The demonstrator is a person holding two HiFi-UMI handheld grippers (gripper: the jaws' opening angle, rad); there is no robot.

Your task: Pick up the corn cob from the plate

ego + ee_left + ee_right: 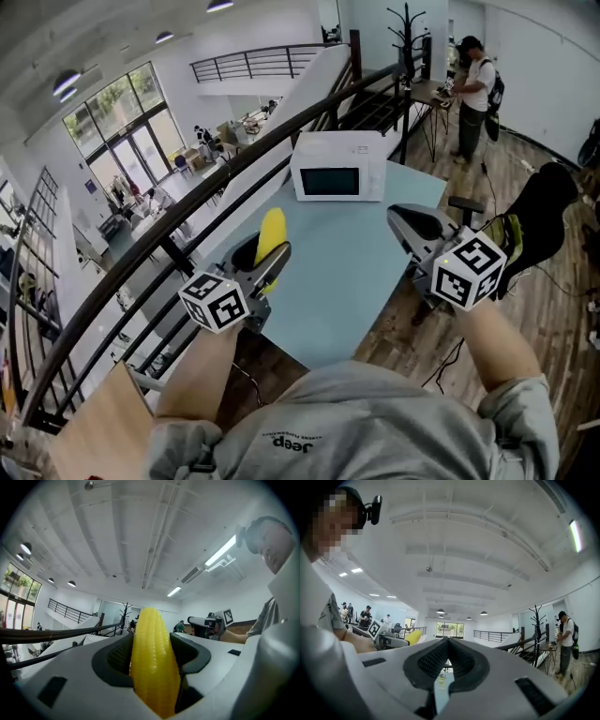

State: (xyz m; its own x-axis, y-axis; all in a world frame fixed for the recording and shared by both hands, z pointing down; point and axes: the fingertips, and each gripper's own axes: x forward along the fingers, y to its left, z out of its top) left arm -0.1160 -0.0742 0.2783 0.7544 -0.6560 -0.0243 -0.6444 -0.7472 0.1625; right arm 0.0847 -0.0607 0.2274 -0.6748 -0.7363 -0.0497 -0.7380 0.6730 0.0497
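Our left claw (269, 259) gripped the corn cob (271, 234) across its middle. The pads pressed both sides, and the cob's tip stood up past them, over the near left edge of the light blue bench (347, 272). We saw no plate in any view, and the cob touched nothing but the claw, so we judged the pick-up itself done. What was left, if anything, was keeping the grip steady. Our right claw (412, 228) hung over the right side of the bench with its tips closed together and nothing between them. A white microwave (337, 166) sat at the far end, well apart from both.
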